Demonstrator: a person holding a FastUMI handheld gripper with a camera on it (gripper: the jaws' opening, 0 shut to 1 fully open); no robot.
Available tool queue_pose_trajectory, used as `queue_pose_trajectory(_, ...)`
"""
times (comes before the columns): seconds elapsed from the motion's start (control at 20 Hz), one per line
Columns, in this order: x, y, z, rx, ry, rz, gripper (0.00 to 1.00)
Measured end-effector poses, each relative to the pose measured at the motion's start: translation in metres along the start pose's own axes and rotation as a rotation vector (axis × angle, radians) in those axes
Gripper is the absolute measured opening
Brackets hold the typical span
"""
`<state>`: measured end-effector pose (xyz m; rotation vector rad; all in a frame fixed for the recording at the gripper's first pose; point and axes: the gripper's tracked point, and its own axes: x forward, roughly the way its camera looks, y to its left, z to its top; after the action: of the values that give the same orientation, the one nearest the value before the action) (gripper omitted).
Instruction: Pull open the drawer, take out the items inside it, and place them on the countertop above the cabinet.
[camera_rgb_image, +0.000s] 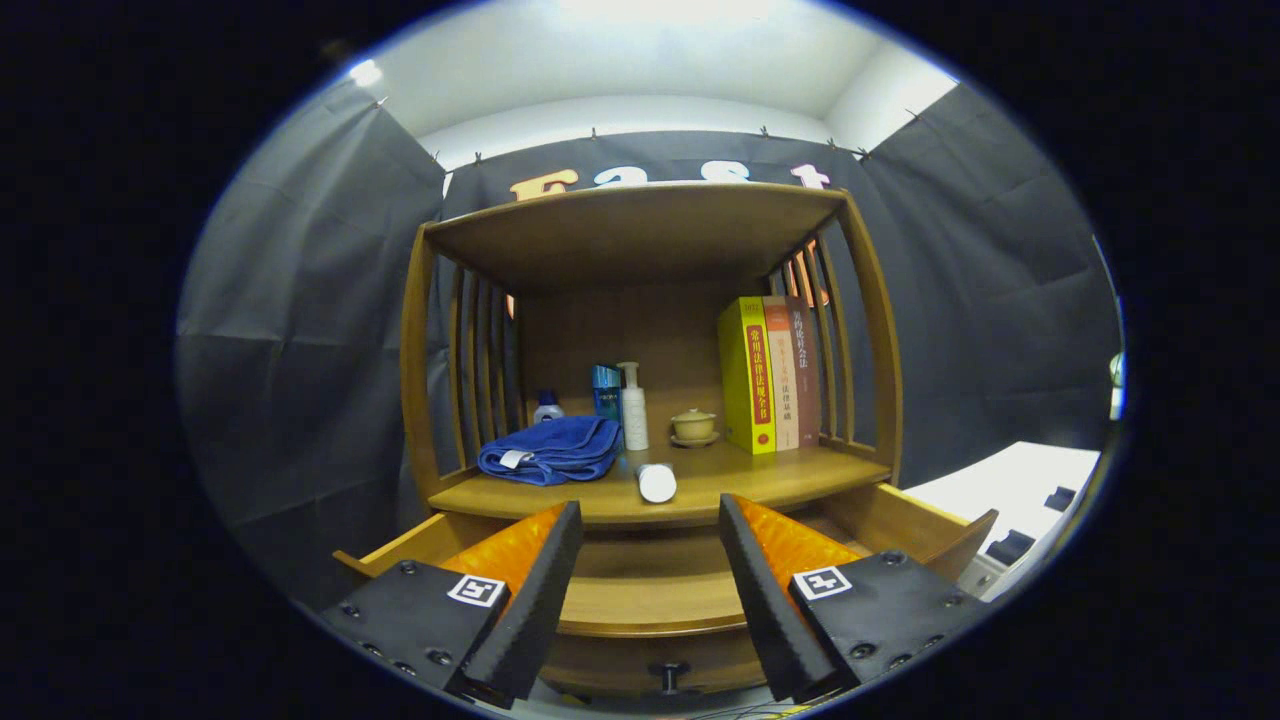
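The gripper (650, 600) is held wide open, with nothing between its two fingers (530, 590). The fingers are seen over the drawer (650, 600), which is pulled out toward the camera. Its two side walls are spread out left and right, and its front edge with a small dark knob (668, 675) is seen low between the fingers. The inside of the drawer is mostly hidden by the fingers, so it cannot be told what is left in it.

Just beyond the fingers, the counter (760, 485) is met at its curved front edge. A white tube (656, 482) is laid on its side right at that edge, between the two fingers and a little past them. A folded blue towel (552, 450) is set to its left, near the front. Open room is left on the counter to the right of the tube, in front of the books (770, 375).

Farther back, a small bottle with a blue cap (547, 405), a blue box (606, 390), a white pump bottle (633, 405) and a little lidded cup (693, 426) are lined up. The books are stood upright against the slatted right side. A wooden top shelf (640, 225) is fixed over everything. A white surface (1010, 485) is seen off to the right of the cabinet.
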<state>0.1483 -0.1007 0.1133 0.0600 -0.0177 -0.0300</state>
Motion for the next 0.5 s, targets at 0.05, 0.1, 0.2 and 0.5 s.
queue_pose_trajectory(0.05,-0.001,-0.002,-0.003,-0.005,-0.004,-0.001,0.89)
queue_pose_trajectory(0.1,-0.003,-0.002,-0.006,-0.017,-0.013,0.003,0.9)
queue_pose_trajectory(0.2,-0.009,0.0,-0.013,-0.032,-0.033,0.004,0.9)
queue_pose_trajectory(0.5,-0.023,0.001,-0.056,-0.024,-0.011,-0.01,0.91)
